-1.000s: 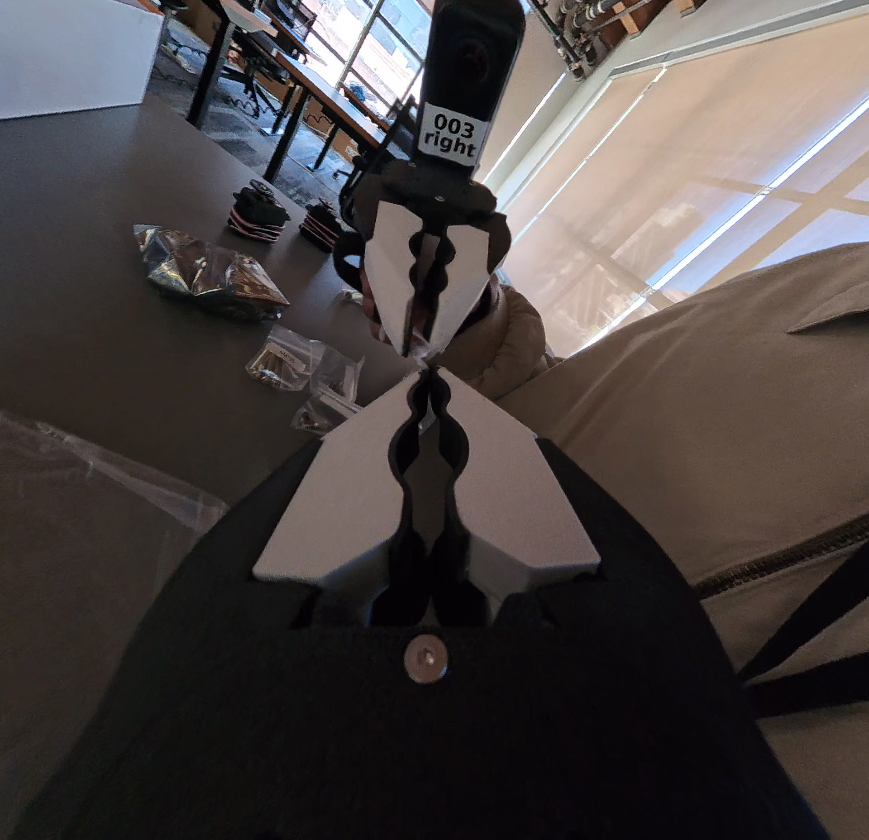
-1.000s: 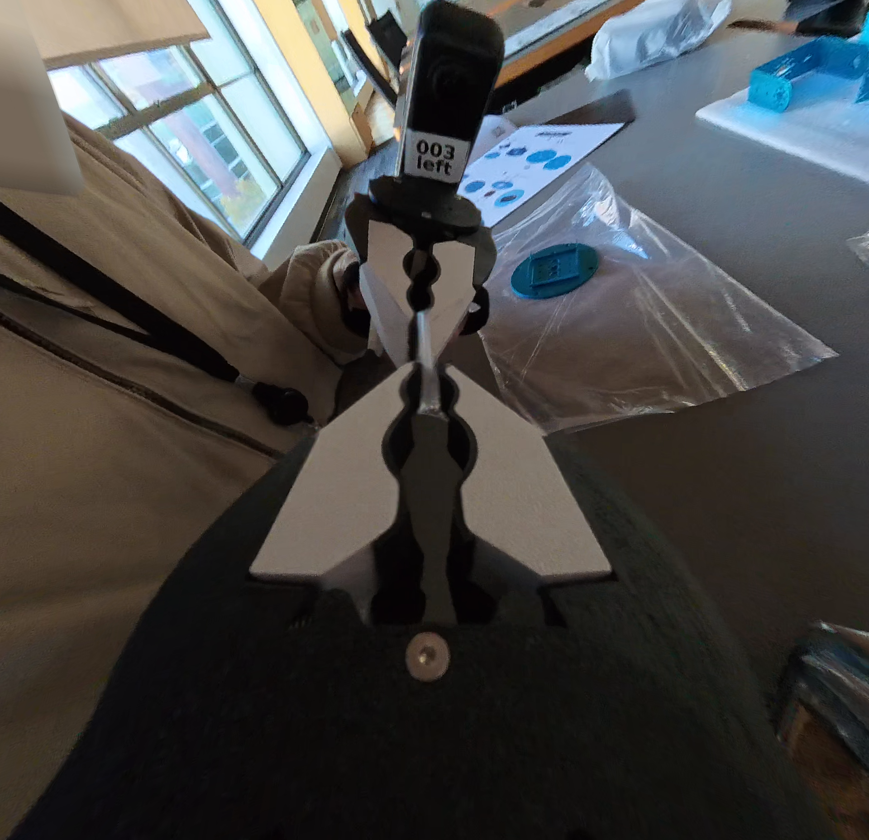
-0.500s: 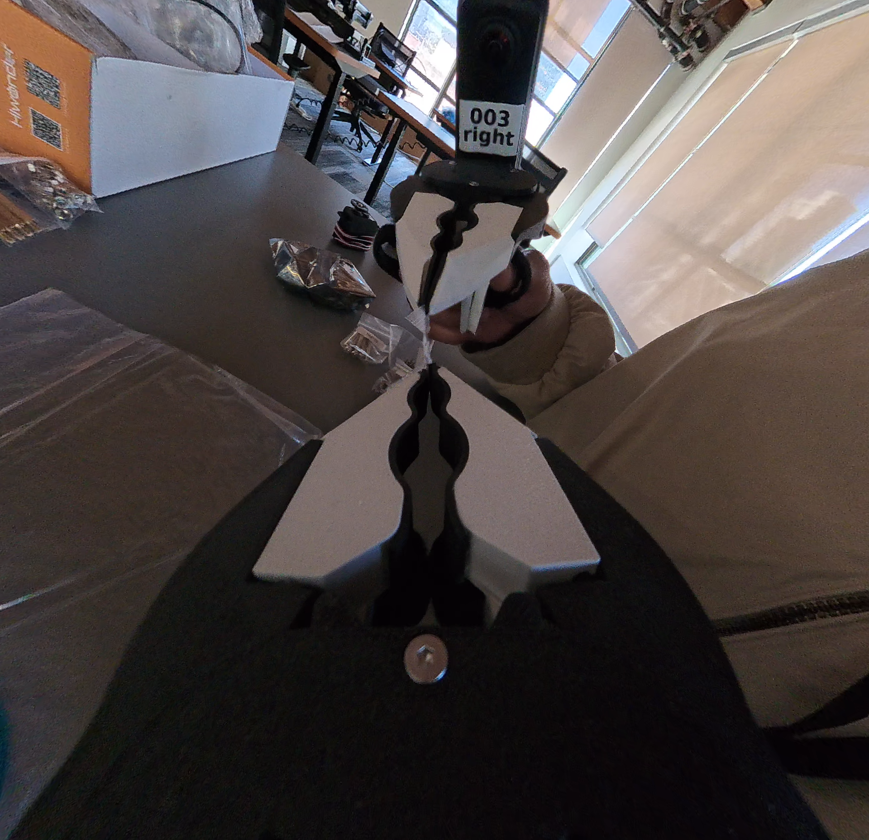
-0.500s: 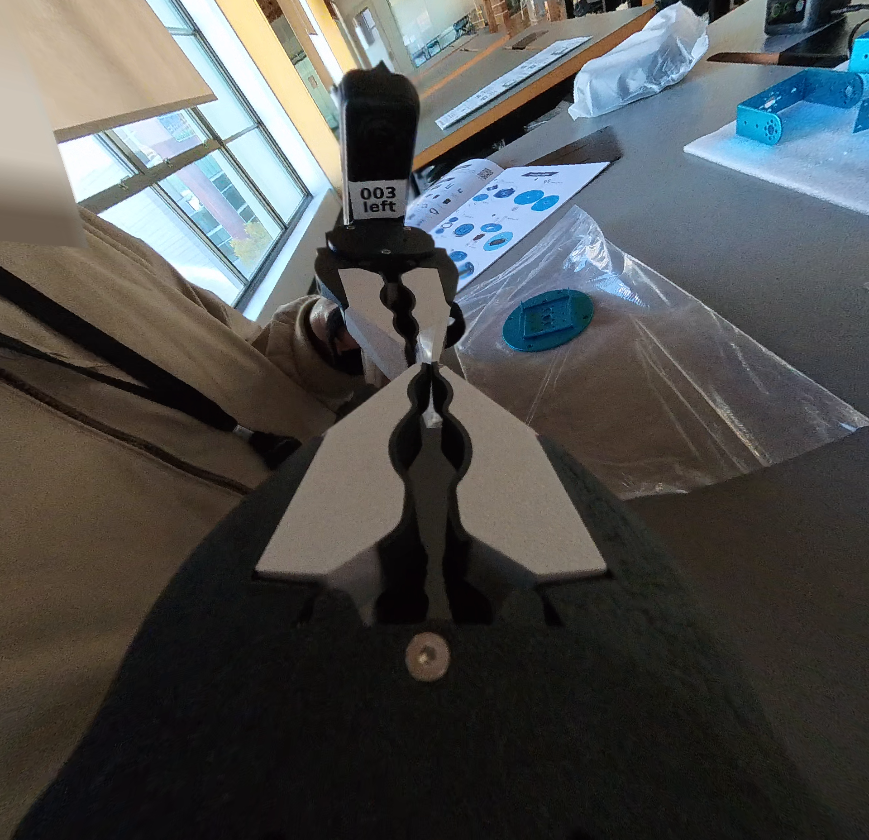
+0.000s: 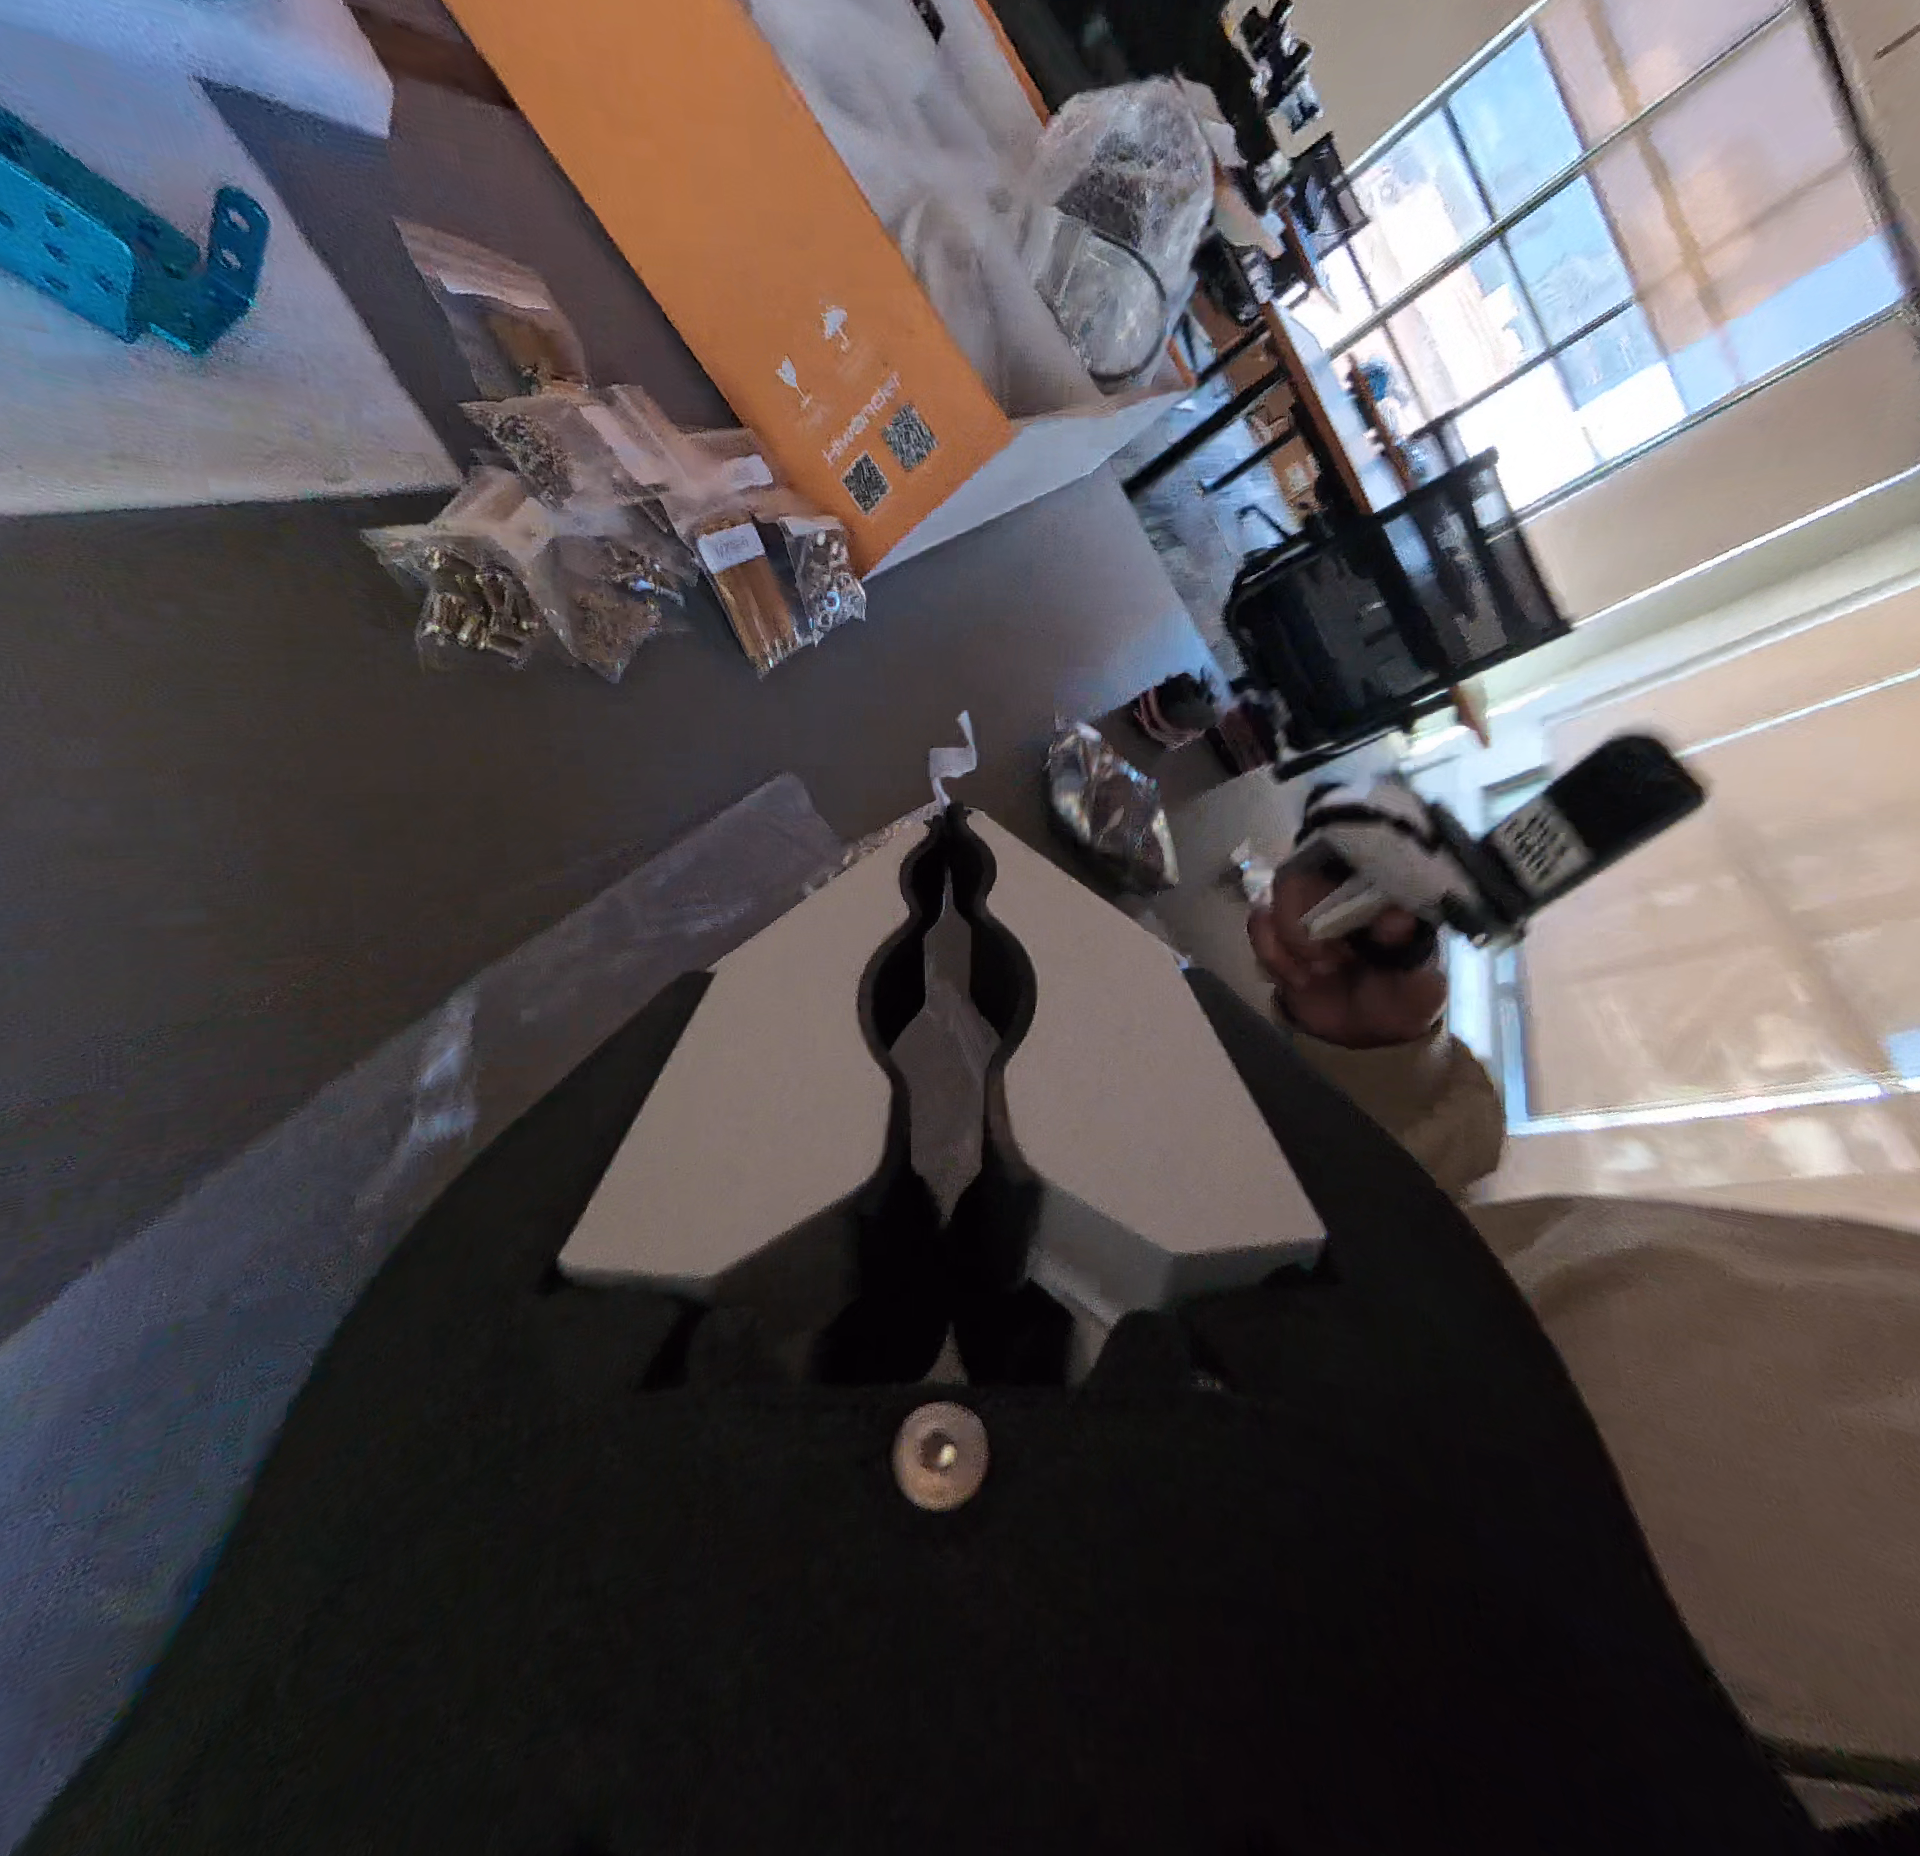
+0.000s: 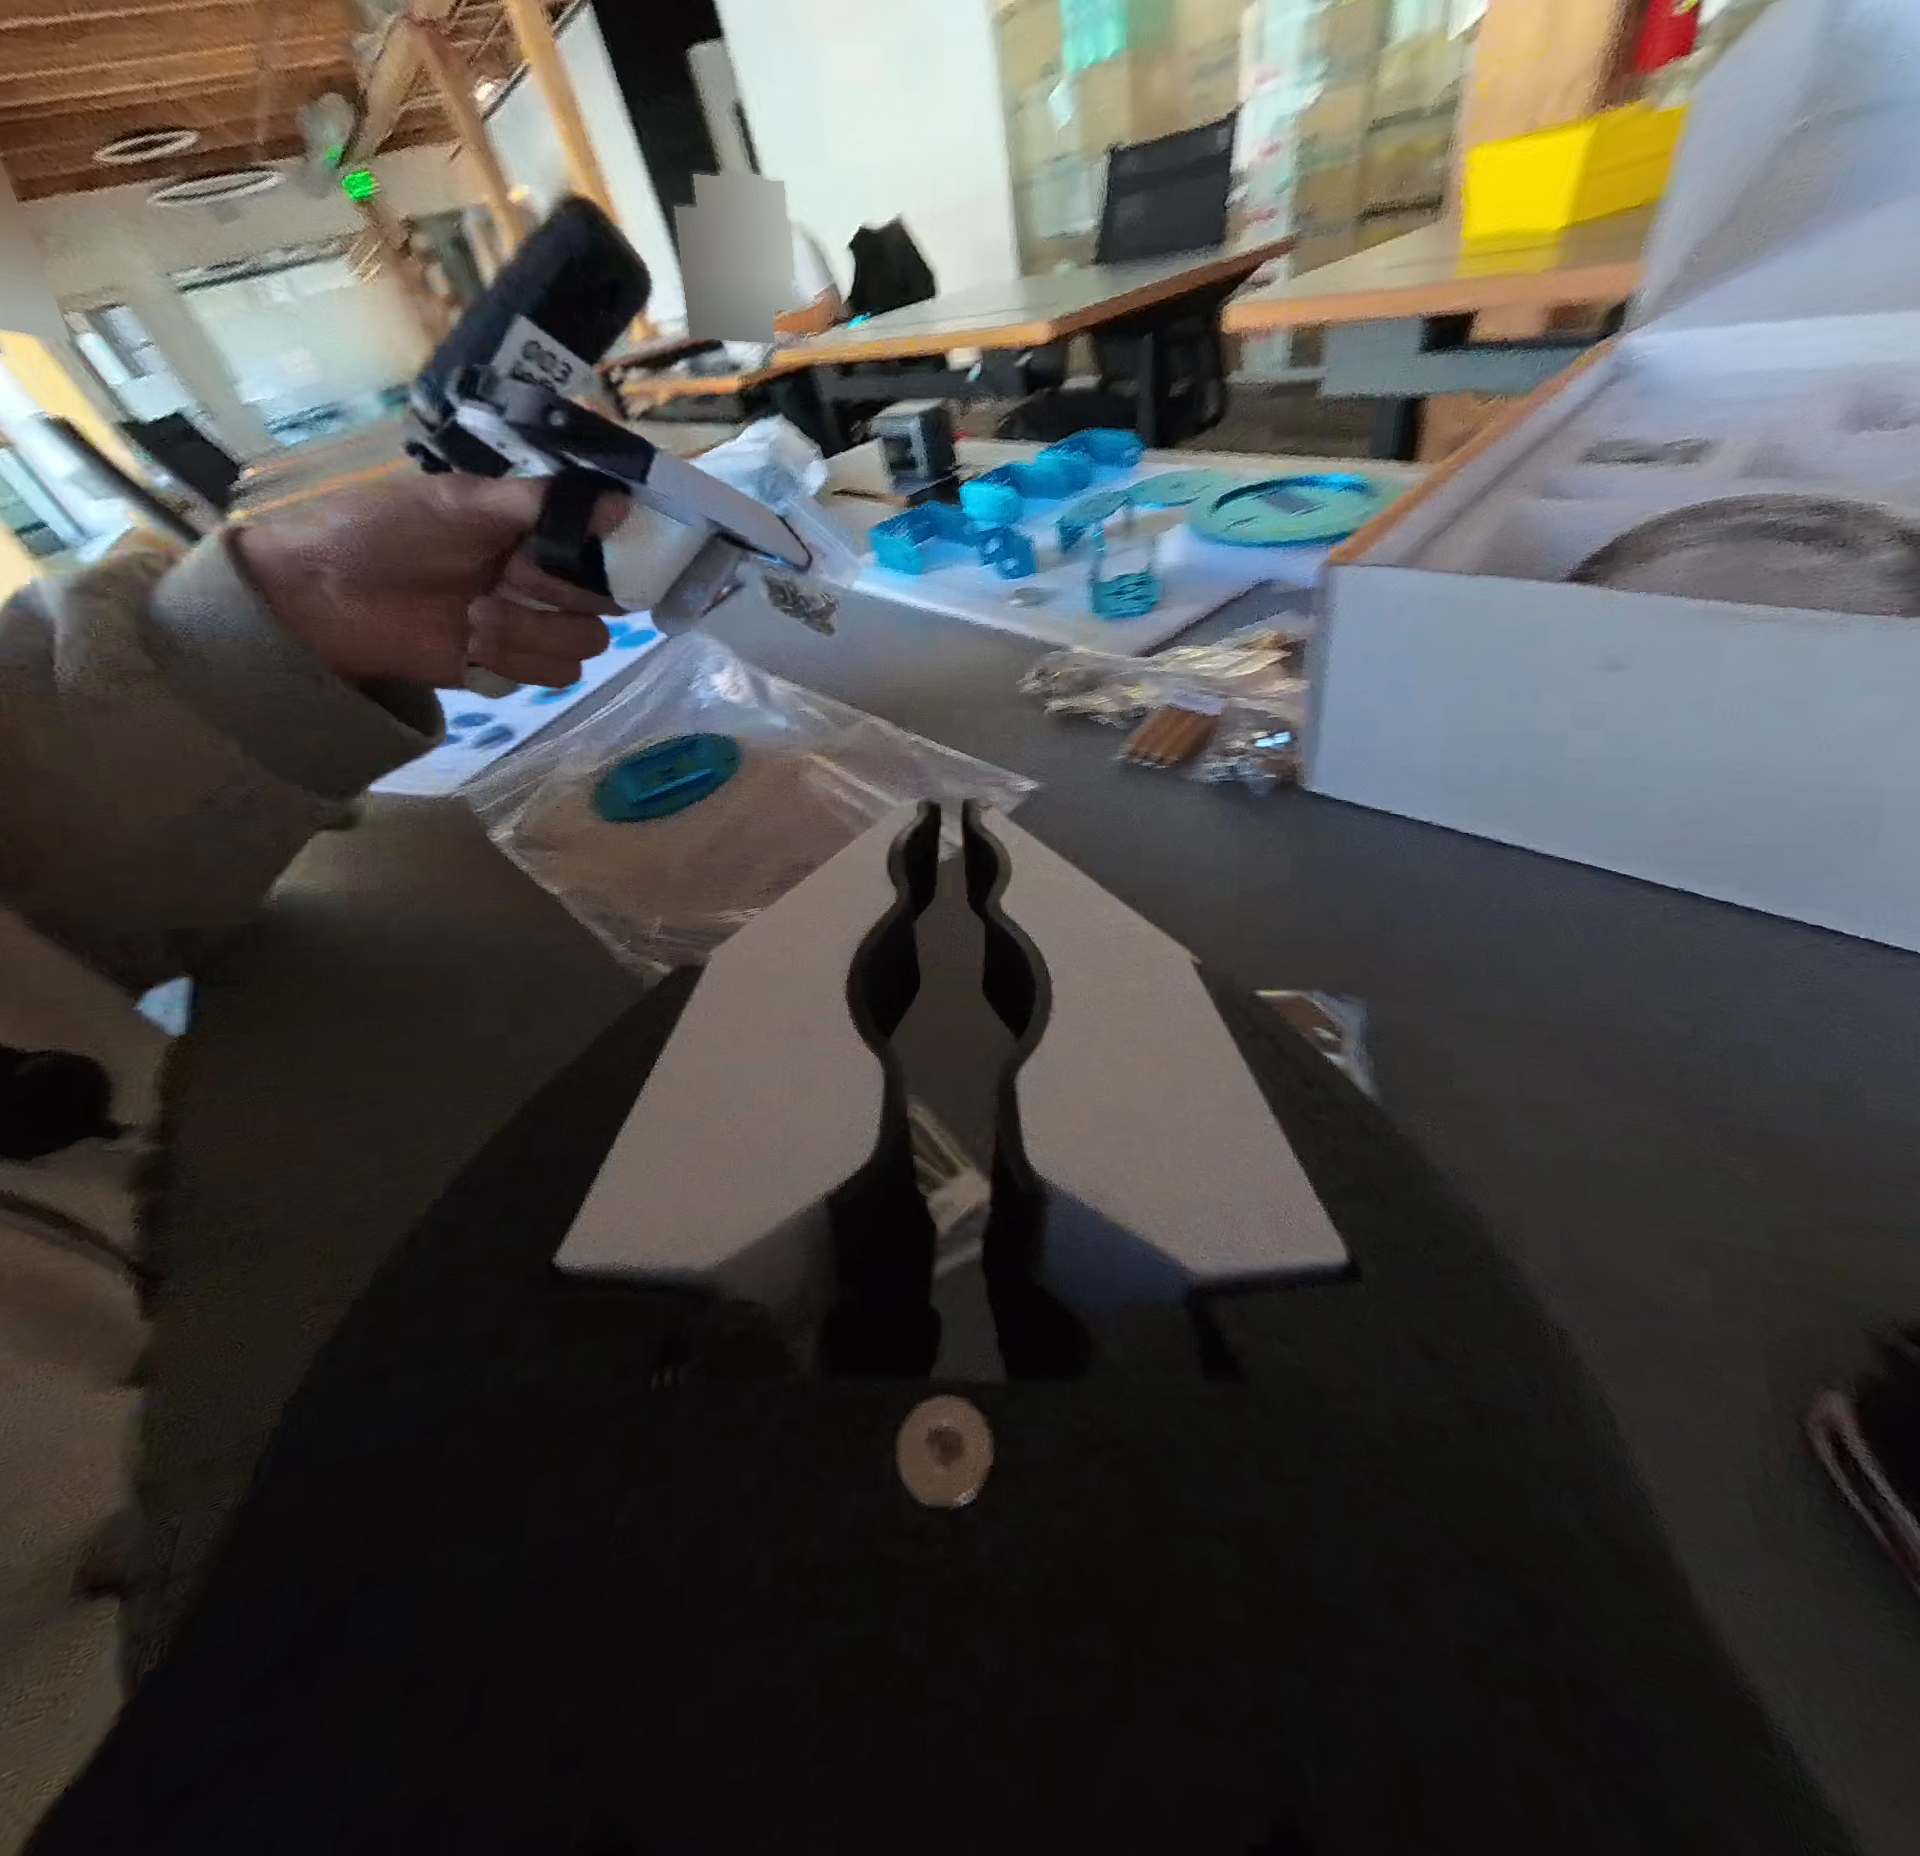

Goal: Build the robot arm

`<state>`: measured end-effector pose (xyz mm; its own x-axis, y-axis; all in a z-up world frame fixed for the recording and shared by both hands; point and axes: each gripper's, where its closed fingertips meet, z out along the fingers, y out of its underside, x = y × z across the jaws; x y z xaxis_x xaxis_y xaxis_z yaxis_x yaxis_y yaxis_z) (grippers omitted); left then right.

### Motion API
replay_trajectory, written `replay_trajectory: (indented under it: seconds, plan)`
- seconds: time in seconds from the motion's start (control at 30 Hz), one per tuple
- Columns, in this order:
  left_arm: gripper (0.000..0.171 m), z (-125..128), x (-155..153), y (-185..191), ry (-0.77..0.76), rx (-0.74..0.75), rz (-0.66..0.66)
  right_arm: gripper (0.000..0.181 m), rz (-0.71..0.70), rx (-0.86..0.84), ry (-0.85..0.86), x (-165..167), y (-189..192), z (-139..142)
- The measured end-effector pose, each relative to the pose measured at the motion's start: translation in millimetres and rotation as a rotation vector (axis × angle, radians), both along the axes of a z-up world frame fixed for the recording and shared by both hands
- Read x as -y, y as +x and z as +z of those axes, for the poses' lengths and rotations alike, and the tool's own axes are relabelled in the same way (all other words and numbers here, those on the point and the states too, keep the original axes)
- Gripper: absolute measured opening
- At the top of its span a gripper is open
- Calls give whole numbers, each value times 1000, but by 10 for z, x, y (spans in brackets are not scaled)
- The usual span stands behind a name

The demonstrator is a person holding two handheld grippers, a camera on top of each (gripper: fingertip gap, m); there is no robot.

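Observation:
My left gripper (image 5: 954,819) is shut on a small white torn strip (image 5: 951,757) that sticks out past its tips, above the dark table (image 5: 208,819). It also shows in the right wrist view (image 6: 795,559), held up in a hand at the left. My right gripper (image 6: 940,814) hovers over the table with its jaws a narrow gap apart and nothing between the tips. A small bag (image 6: 940,1172) shows through the gap below it. In the left wrist view the right gripper (image 5: 1314,907) is off to the right, well apart from the left one.
A clear plastic bag (image 6: 727,850) with a blue disc (image 6: 665,778) on it lies ahead. Small bags of screws (image 5: 582,570) lie beside an orange and white box (image 5: 727,196). Blue metal brackets (image 6: 997,528) stand on a white sheet. A foil bag (image 5: 1107,819) lies near the table's edge.
The two grippers were tip to tip, both pinching one small thing. They have pulled apart: the left keeps a torn strip, the right has swung toward the table with its jaws slightly parted.

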<state>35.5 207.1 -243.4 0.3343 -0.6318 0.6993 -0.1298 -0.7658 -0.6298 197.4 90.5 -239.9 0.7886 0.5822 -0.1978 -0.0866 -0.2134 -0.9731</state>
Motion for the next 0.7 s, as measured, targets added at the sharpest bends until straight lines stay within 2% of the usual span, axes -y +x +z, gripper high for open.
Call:
replay_trajectory:
  seconds: [0.17,0.23,0.43,0.57,0.7]
  plan:
    - [0,-294,-568,439,-179,-49,-5,3,-85,-47,109,108,235,236]
    - [0,-366,-724,611,-275,0,25,4,-74,-80,106,123,242,245]
    - [0,-551,-862,904,-377,35,65,4,-56,-49,60,136,169,137]
    - [1,-743,-983,832,-268,-93,108,4,-57,3,55,140,111,81]
    - [34,-766,-1114,724,-11,-273,128,3,-59,24,65,129,88,80]
